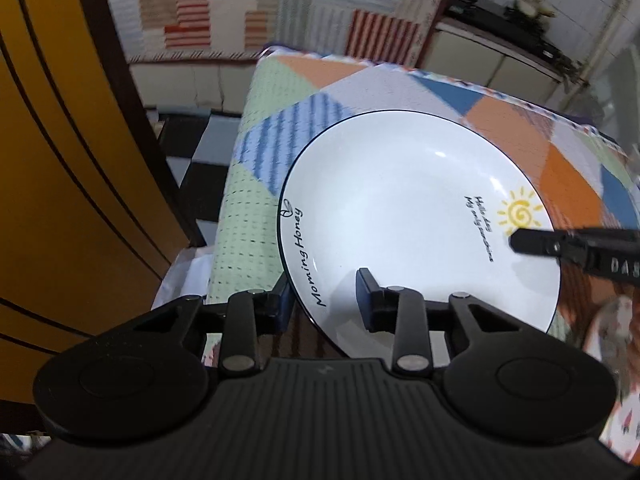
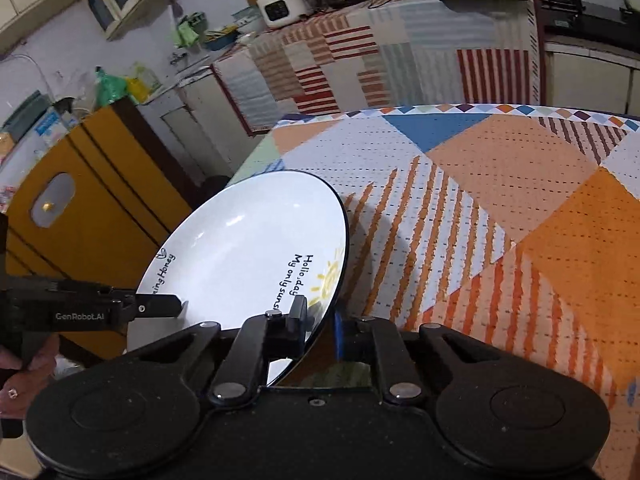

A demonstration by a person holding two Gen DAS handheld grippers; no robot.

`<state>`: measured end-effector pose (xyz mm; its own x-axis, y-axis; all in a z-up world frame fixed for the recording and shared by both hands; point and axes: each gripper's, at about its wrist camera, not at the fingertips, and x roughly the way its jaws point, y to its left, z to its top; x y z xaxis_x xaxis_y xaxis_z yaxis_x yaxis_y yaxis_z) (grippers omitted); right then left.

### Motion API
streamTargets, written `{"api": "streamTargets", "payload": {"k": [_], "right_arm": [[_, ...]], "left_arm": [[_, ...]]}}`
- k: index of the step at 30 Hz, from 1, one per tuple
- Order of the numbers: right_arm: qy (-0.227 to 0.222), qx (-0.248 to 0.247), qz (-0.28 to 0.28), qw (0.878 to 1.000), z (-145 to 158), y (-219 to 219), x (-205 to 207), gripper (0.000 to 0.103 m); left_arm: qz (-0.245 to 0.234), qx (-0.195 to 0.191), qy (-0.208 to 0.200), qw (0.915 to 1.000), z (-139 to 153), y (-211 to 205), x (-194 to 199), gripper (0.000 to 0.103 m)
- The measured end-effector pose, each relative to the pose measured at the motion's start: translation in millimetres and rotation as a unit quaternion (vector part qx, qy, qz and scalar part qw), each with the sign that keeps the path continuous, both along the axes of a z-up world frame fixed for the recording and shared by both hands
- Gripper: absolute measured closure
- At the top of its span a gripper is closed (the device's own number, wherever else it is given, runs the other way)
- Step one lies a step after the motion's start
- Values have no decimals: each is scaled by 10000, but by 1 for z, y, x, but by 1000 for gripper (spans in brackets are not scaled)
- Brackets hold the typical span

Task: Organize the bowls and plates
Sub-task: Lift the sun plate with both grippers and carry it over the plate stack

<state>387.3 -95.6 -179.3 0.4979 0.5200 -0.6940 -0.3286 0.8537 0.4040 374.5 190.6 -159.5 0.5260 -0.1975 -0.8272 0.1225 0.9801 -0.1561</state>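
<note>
A white plate [image 1: 404, 216] with a dark rim, a yellow sun and black lettering fills the frame's centre, tilted above the patterned tablecloth [image 2: 500, 200].

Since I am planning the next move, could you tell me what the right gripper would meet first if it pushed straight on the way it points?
The right gripper is already shut on the white plate; beyond, probably the patterned tablecloth.

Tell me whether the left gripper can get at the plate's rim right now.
Yes, it looks so: the left gripper already straddles the white plate rim, one finger over, one under, nothing between them.
</note>
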Motion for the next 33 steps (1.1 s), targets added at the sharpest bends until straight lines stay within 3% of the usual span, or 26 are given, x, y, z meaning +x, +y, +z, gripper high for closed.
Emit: {"api": "streamTargets", "payload": {"k": [13,18,26,33], "right_arm": [[-225,95,89,9997,52,-43,-65,85],[-384,55,97,9992,70,-62,-96,84],[-425,-164,47,9990,81,-91,-140,83],[-73,-25,-175,9998,60,-117,-165,83]], "left_arm": [[-709,329,-325,9964,66,-45,-68,72],[-754,165,-129,9969,79,-61,-86,72],[-1031,150,-60,9945,79,-98,-114,72],[-1352,260,136,9904,63,-124,-128,72]]}}
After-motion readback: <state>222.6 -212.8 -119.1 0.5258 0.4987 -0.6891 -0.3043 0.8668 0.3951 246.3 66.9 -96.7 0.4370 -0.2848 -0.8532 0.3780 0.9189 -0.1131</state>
